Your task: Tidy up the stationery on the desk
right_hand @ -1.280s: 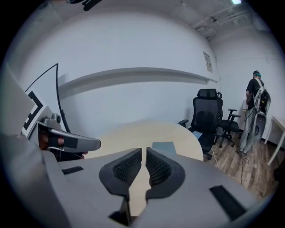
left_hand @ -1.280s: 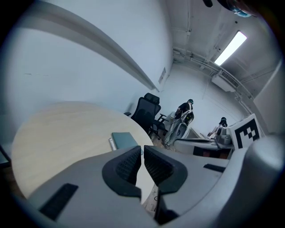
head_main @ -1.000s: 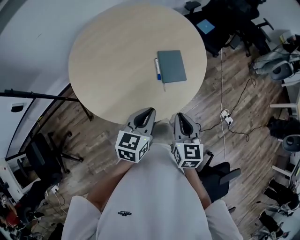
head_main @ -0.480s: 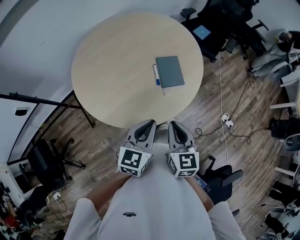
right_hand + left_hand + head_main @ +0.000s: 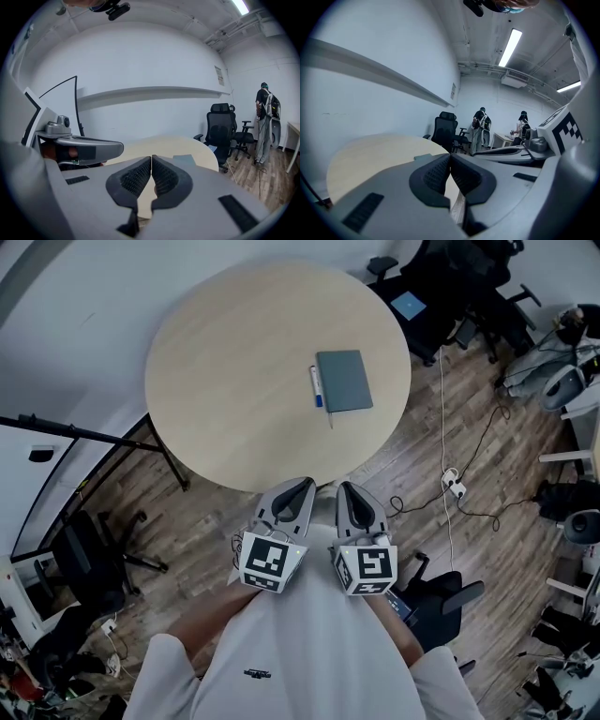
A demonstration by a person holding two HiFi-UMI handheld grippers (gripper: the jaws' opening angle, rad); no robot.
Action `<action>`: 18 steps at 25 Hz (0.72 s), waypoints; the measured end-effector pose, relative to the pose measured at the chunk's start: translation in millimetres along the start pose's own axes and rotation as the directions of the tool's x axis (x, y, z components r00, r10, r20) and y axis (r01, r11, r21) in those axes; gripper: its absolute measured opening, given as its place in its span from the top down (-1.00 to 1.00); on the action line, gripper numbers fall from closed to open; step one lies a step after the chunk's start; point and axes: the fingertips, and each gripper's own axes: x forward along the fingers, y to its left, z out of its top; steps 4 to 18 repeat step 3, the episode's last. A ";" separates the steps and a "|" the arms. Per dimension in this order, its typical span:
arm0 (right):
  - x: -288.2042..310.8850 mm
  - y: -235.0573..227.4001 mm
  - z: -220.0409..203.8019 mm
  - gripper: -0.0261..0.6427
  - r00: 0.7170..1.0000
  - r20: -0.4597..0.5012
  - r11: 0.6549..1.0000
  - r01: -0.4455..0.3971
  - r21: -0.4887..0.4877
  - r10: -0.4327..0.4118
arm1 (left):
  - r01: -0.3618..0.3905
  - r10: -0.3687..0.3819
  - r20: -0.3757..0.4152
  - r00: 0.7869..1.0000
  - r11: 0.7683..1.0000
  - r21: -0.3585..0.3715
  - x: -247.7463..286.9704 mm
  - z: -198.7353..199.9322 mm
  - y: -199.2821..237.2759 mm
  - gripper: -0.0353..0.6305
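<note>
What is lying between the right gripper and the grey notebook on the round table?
Nothing: in the head view only bare pale wooden tabletop separates the right gripper from the grey rectangular notebook. The white pen lies beside it.

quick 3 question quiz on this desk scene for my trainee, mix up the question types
1. True or false: the left gripper holds the notebook.
2. Where is the pen? A: in the right gripper. B: on the table, beside the notebook. C: under the notebook.
3. Fill in: both grippers' fingers are ____ and hold nothing.
Key: 1 false; 2 B; 3 shut.
</note>
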 end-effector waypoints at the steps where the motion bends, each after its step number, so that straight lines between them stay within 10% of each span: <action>1: 0.5 1.2 -0.3 0.81 1.000 0.002 1.000 0.002 -0.001 -0.002 | -0.002 0.002 0.002 1.000 1.000 -0.003 -1.2 -0.7 1.9 0.83; 18: 2.5 3.7 -0.8 0.81 1.000 0.006 1.000 0.006 -0.003 -0.006 | -0.004 0.004 0.004 1.000 1.000 -0.010 -2.8 -2.3 6.1 0.83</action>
